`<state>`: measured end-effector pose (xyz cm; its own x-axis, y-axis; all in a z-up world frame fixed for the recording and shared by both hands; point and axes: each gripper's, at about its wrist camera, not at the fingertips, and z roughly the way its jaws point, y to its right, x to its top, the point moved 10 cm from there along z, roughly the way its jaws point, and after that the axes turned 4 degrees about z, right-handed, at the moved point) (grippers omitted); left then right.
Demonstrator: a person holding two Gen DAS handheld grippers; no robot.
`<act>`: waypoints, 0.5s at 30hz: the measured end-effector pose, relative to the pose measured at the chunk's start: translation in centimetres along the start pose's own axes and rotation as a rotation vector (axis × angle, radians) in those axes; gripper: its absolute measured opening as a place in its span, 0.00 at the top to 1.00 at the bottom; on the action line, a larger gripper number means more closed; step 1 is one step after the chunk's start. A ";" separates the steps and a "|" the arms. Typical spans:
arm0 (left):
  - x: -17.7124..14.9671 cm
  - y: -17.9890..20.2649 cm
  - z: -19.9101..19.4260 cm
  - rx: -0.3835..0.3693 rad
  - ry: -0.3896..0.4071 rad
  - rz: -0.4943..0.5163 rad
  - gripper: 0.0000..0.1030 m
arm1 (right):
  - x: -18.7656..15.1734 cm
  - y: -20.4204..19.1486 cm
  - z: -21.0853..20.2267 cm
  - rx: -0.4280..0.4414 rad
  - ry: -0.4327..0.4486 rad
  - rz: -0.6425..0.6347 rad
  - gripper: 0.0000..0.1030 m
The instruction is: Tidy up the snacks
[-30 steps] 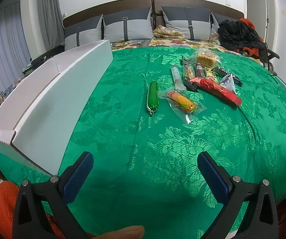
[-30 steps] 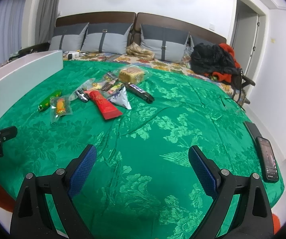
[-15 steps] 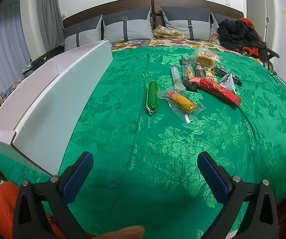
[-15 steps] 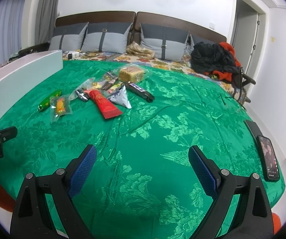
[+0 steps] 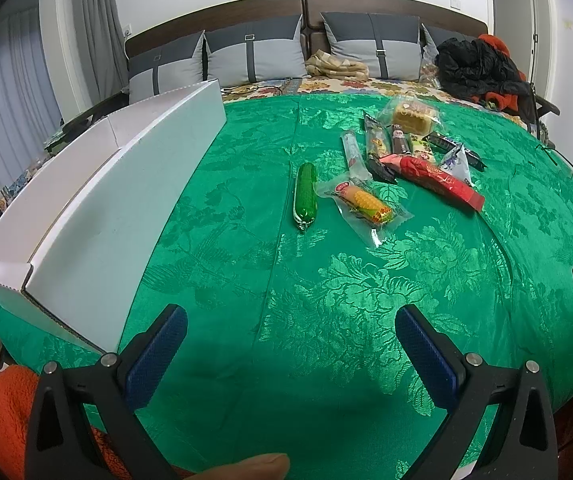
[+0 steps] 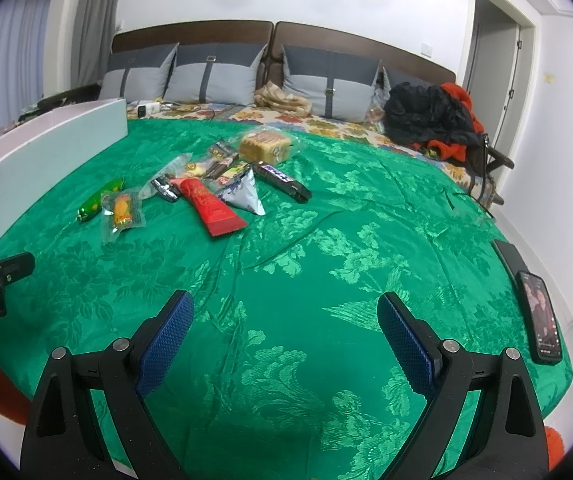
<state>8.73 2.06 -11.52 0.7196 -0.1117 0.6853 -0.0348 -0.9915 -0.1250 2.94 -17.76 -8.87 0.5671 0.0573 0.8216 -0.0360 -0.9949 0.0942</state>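
Hovering at the bed's near edge, left gripper point(image 5: 290, 336) and right gripper point(image 6: 285, 322) both gape wide, holding nothing. Snacks point(image 5: 390, 168) lie mid-bed, white box point(image 5: 126, 184) along its left edge; nothing picked yet, so next is probably a reach for the green sausage point(image 5: 306, 194).

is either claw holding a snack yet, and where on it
No. The left claw and right claw are both open and empty; the snacks lie untouched on the bed.
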 end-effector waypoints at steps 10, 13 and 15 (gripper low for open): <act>-0.2 0.0 0.4 0.004 -0.010 0.005 0.00 | -0.3 -0.2 0.1 0.002 -0.005 0.003 0.08; -0.4 0.0 0.5 0.004 -0.016 0.006 0.00 | -0.5 -0.3 0.2 0.004 -0.008 0.005 0.08; -0.5 0.0 0.7 0.003 -0.022 0.007 0.00 | -0.5 -0.2 0.3 0.006 -0.013 0.006 0.08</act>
<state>8.88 2.11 -12.34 0.7344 -0.1170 0.6685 -0.0377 -0.9905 -0.1320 2.94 -17.57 -9.53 0.5774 0.0498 0.8149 -0.0351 -0.9957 0.0858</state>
